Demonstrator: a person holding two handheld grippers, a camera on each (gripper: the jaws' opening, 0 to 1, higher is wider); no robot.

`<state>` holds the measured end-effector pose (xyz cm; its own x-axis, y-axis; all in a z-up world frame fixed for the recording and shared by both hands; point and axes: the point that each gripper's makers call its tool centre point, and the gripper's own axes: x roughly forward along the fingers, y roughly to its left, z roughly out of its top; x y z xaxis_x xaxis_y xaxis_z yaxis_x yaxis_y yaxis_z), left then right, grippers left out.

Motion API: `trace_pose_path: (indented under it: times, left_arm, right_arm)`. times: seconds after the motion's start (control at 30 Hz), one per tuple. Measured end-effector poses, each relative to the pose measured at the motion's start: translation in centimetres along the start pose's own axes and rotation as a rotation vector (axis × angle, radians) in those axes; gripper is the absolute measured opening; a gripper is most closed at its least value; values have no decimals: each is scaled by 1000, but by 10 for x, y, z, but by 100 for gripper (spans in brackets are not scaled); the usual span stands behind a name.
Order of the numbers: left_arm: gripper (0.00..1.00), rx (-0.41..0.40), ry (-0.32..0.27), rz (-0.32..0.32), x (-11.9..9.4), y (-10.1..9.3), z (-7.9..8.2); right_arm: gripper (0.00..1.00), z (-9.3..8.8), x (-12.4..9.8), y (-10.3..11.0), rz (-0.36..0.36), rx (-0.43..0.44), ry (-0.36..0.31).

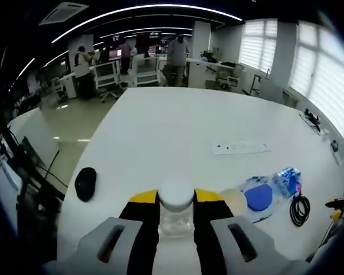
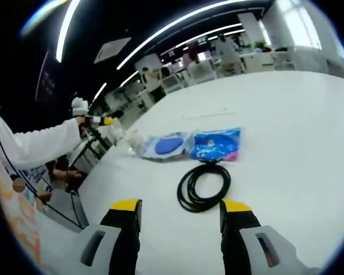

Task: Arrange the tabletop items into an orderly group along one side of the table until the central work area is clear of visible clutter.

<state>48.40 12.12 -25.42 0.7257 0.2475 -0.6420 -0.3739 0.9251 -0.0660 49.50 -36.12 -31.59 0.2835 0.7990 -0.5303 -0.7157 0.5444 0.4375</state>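
Left gripper [image 1: 176,201]: jaws closed against a clear jar [image 1: 176,216] with a white lid [image 1: 176,195]. The yellow-tipped jaws press the jar from both sides; the jar stands upright between them, lid level with the jaw tips. It sits at the near edge of the white table [image 1: 178,126].

Outward from the jar in the left gripper view — a round pale disc [image 1: 234,199] just beside the right jaw, touching a clear plastic packet [image 1: 269,192] with blue contents. A coiled black cable [image 1: 300,209] lies just right of the packet. Further along the table, a white power strip [image 1: 241,148] lies flat, well apart from the rest. A black mouse [image 1: 85,183] sits near the table's left edge, apart from the jar.

Right gripper [image 2: 180,211]: jaws spread wide with nothing between them, hovering over the table [image 2: 286,114]. Just ahead of the jaw tips lies the coiled black cable [image 2: 204,187], flat on the surface. Beyond it, touching or nearly touching the coil, lies the packet [image 2: 195,144] — a blue round piece on one side, a blue printed label on the other. At the left of this view a white sleeve [image 2: 37,143] reaches to the other gripper [image 2: 97,121] near the table edge.

Background: office desks, chairs and several people [image 1: 176,57] standing beyond the table.
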Motion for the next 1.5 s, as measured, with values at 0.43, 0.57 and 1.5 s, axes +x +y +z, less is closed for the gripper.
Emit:
trace_pose_path:
  times: [0.43, 0.57, 1.5]
  left_arm:
    - [20, 42, -21, 20, 15, -10, 7]
    - [20, 35, -25, 21, 13, -15, 1]
    - [46, -6, -101, 15, -16, -46, -20]
  right_arm:
    - [54, -4, 3, 1, -5, -5, 19]
    - [54, -5, 4, 2, -4, -7, 27]
    - [55, -15, -4, 6, 14, -31, 21]
